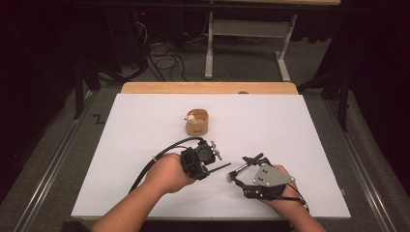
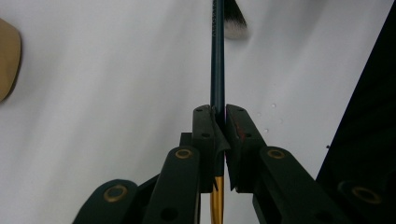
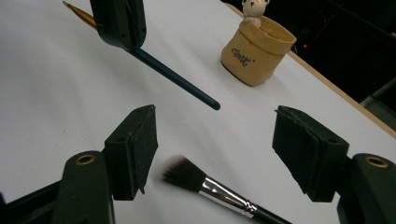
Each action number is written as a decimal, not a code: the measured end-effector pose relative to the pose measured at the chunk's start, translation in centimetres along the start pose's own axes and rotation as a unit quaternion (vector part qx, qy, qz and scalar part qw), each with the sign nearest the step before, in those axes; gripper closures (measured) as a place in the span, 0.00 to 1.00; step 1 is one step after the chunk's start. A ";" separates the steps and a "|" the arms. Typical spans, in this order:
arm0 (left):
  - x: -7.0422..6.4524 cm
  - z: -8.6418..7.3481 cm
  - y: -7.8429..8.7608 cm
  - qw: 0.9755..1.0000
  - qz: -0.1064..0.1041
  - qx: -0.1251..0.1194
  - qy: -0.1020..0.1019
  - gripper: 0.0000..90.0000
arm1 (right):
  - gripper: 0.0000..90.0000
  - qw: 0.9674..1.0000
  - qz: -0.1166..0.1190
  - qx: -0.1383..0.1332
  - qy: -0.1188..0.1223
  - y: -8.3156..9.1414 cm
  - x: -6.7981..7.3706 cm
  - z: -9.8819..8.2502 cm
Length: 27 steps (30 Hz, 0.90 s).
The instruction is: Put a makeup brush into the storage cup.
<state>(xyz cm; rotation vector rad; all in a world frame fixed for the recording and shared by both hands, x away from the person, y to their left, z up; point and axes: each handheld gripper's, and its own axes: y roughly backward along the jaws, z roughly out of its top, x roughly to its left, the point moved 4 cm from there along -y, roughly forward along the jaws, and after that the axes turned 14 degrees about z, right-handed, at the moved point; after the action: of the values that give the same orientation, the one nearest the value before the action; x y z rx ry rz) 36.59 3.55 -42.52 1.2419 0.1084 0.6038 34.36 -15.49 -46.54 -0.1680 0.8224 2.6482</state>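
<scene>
Dark-teal pencil [image 2: 217, 56] is clamped in the left gripper [image 2: 219, 135]. Makeup brush [image 3: 210, 186] lies on the white table [image 3: 46, 93] between the right gripper's [image 3: 215, 154] wide-standing jaws, untouched, handle crossing the gap.

From my left gripper view, the beige holder [image 2: 8, 58] is cut off at the left edge, and the brush head [image 2: 235, 21] runs off the top. In my right gripper view the makeup brush [image 3: 205, 184] handle leaves the bottom edge. The lettering on the holder [image 3: 240, 58] is too blurred for me to read.
</scene>
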 end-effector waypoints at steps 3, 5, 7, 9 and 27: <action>0.0 0.1 0.2 1.000 0.000 0.001 0.001 0.92 | 0.36 1.000 -0.002 -0.001 0.005 -0.1 0.1 0.2; -0.1 0.3 0.2 1.000 0.000 0.002 -0.002 0.92 | 0.37 1.000 -0.003 -0.003 0.007 -0.1 0.1 0.4; -0.1 0.3 0.3 1.000 -0.004 0.004 -0.001 0.92 | 0.39 1.000 -0.002 -0.002 0.017 -0.2 0.2 0.5; -0.2 0.4 0.3 1.000 -0.003 0.005 0.000 0.92 | 0.41 1.000 -0.003 0.001 0.025 -0.2 0.3 0.7; 0.2 0.4 0.0 1.000 -0.002 0.006 0.004 0.92 | 0.44 0.998 0.007 0.003 0.058 -1.6 0.6 1.9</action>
<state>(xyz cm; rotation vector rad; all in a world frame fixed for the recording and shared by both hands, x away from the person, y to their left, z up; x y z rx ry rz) 36.90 3.30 -42.35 1.2502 0.1208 0.6050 34.38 -13.03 -45.93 -0.3174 0.8717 2.6700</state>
